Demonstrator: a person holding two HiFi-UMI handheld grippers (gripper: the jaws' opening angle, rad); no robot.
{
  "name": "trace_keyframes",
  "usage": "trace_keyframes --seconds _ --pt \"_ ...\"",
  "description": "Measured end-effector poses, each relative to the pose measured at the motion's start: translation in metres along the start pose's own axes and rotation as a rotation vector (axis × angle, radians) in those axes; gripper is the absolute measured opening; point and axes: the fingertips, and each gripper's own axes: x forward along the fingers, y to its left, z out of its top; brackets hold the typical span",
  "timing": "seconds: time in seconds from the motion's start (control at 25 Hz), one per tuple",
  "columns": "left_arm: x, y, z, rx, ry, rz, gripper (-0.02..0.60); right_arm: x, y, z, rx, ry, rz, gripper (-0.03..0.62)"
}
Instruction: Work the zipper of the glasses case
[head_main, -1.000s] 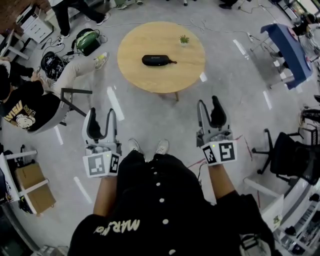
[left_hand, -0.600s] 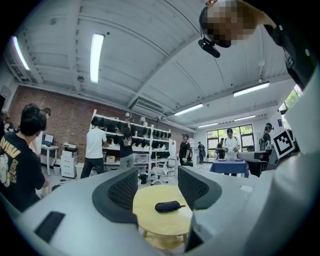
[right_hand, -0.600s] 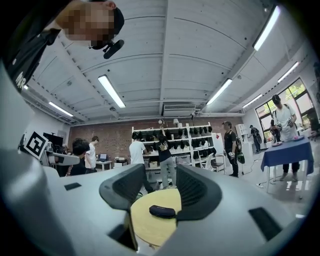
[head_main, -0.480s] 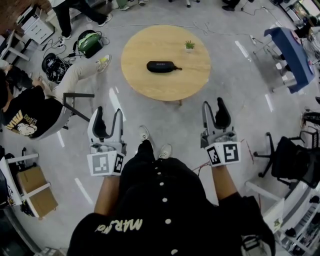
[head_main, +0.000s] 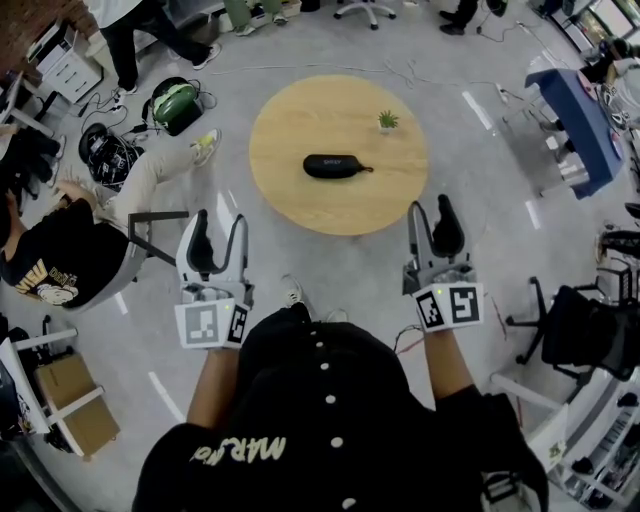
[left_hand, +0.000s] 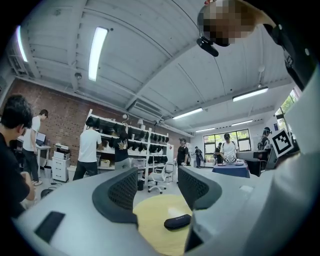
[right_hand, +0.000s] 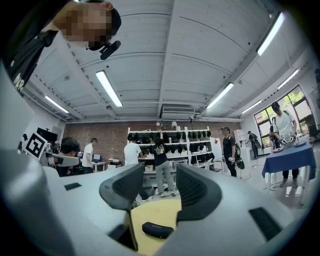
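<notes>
On table (head_main: 290, 195), glasses case (head_main: 334, 166) lengthwise left-right

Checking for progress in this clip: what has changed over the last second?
The person stepped closer to the round table and glasses case. Nothing grasped or released. The left gripper and right gripper stay open, empty, short of the table; the case lies untouched.
</notes>
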Motion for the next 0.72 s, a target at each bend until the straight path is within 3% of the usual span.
trace_keyframes --seconds 0.44,0.72 --pt "0.054 0.056 0.002 -0.012 -0.007 -0.061 0.238 0.064 0.013 0.001 -0.015 -0.016 -0.061 0.193" --pt "0.083 0.051 -0.02 -0.018 0.045 -0.132 0.238 0.072 0.006 -0.017 -0.021 0.039 -0.102 0.193"
